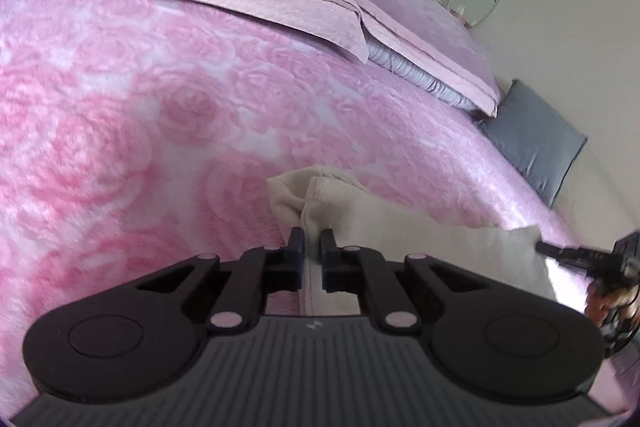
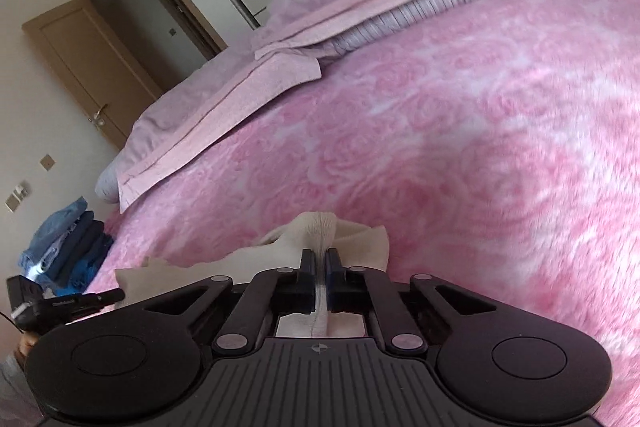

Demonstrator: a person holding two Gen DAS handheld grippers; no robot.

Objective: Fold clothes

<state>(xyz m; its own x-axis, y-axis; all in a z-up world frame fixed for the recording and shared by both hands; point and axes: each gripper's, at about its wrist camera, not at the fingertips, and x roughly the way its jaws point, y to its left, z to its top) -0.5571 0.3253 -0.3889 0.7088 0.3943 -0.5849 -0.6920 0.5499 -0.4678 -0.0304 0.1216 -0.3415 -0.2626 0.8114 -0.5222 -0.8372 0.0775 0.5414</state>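
Both jaws are pinched onto the cream garment (image 1: 400, 227): left gripper (image 1: 313, 239), right gripper (image 2: 319, 259), above the pink blanket (image 1: 160, 107).

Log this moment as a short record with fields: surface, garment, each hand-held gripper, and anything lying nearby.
surface: bed with pink rose-pattern blanket
garment: cream garment, held between both grippers above the blanket
left hand-held gripper: shut on one edge of the garment
right hand-held gripper: shut on a bunched fold of it
nearby: stack of folded blue clothes at the bed's edge; pillows at the head
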